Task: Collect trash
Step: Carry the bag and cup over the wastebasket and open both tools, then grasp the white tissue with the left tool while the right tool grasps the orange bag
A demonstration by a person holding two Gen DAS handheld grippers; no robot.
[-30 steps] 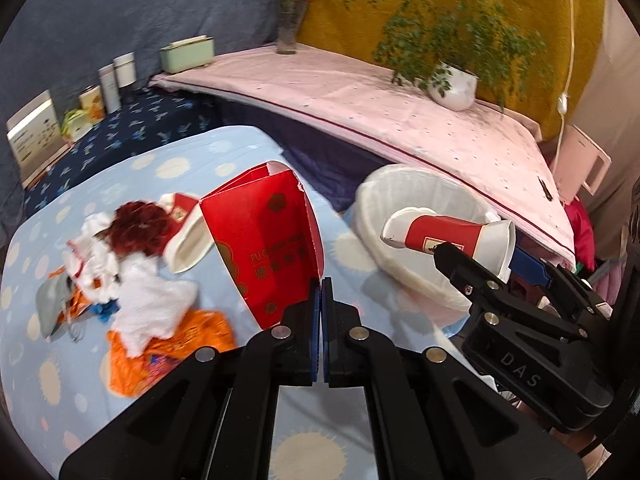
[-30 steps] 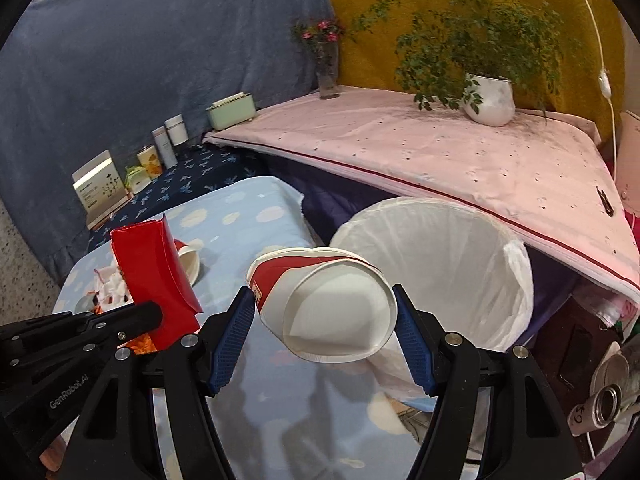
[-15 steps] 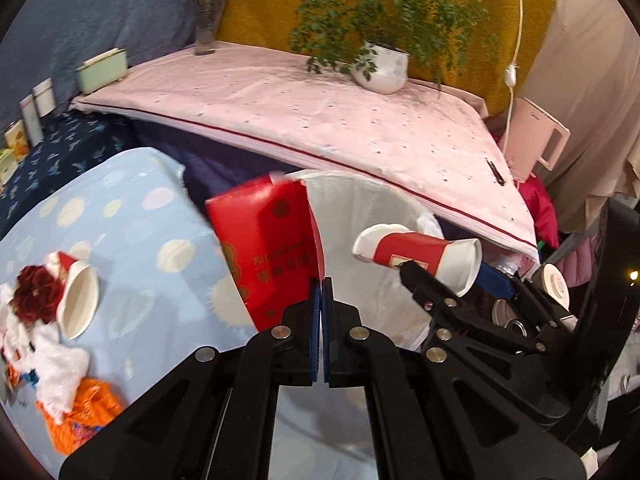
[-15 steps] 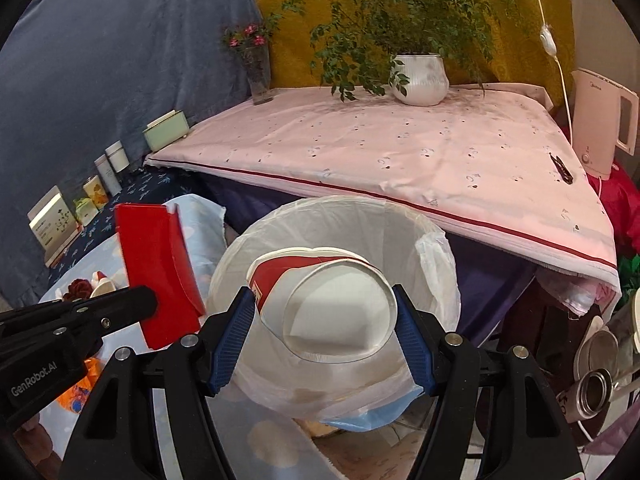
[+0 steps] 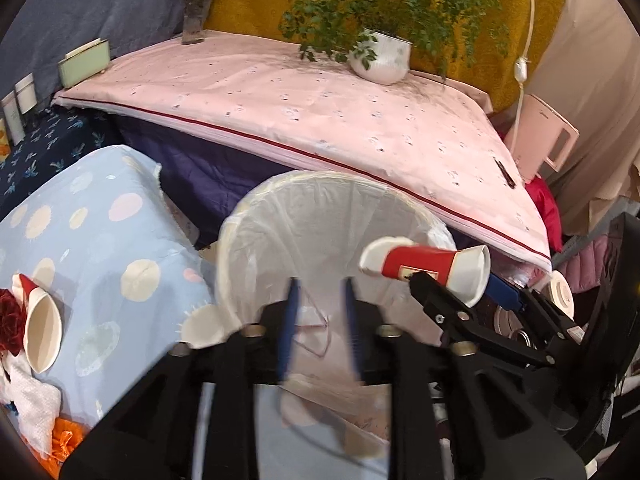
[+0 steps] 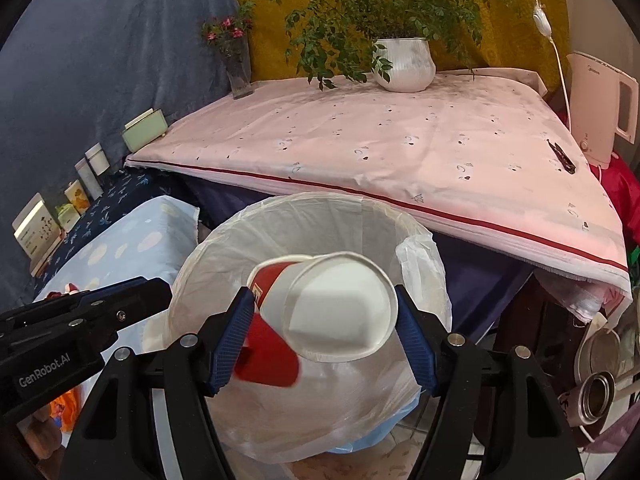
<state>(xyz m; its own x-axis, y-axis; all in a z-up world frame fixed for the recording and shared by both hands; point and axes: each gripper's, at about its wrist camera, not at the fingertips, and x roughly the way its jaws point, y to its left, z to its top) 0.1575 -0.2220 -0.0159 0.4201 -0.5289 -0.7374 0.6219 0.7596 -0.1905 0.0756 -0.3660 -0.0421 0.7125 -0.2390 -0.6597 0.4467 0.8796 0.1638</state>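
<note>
Paper cup [image 6: 332, 304], light and thin-walled so easy to crush, held at rim betw. pads of right gripper [image 6: 324, 336] over the bin [image 6: 208, 248] at 6 o'clock; left gripper [image 5: 318, 324] just been opening, nothing betw. jaws, red box [image 6: 266, 360] falling in.

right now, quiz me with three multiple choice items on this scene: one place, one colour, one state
1. The paper cup is: A over the lined bin; B on the pink cloth; C on the floor.
2. The plant pot is: A red; B white; C black.
3. The right gripper is: A open and empty; B shut on nothing; C shut on the cup.
Key: 1 A, the cup hangs above the bin's mouth; 2 B, its surface is white; 3 C, both pads press the cup's rim.
</note>
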